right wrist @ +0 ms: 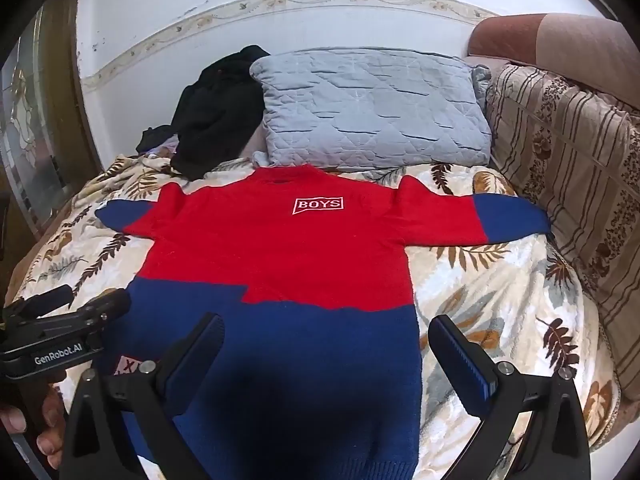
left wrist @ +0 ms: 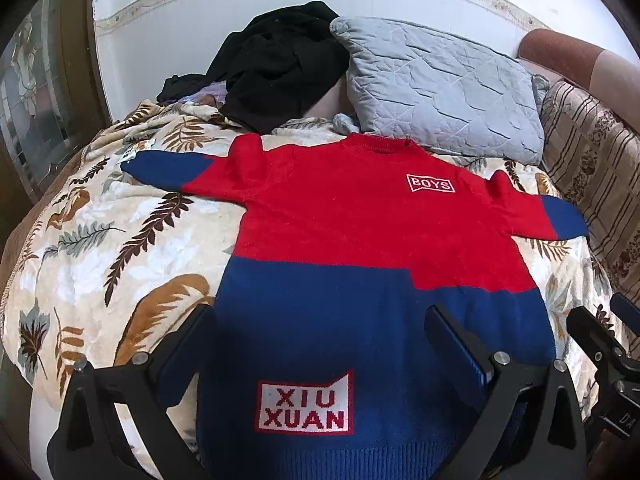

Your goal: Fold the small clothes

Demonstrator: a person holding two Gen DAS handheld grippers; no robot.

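A small red and blue knitted sweater (left wrist: 340, 232) (right wrist: 280, 256) lies flat, front up, on the leaf-patterned blanket, both sleeves spread out sideways. It bears a "BOYS" patch on the chest and a "XIU XUAN" patch near the hem. My left gripper (left wrist: 324, 324) hovers open over the blue lower part, left of centre. My right gripper (right wrist: 326, 332) hovers open over the hem's right side, its right finger above the blanket. Nothing is between either pair of fingers. The other gripper shows at each view's edge, the right gripper (left wrist: 604, 344) and the left gripper (right wrist: 80, 312).
A grey quilted pillow (left wrist: 444, 80) (right wrist: 372, 108) lies just beyond the collar, with a heap of black clothing (left wrist: 280, 64) (right wrist: 220, 112) to its left. A striped brown cushion (right wrist: 568, 184) lines the right side. The white wall stands behind; the blanket (left wrist: 120, 240) drops off at left.
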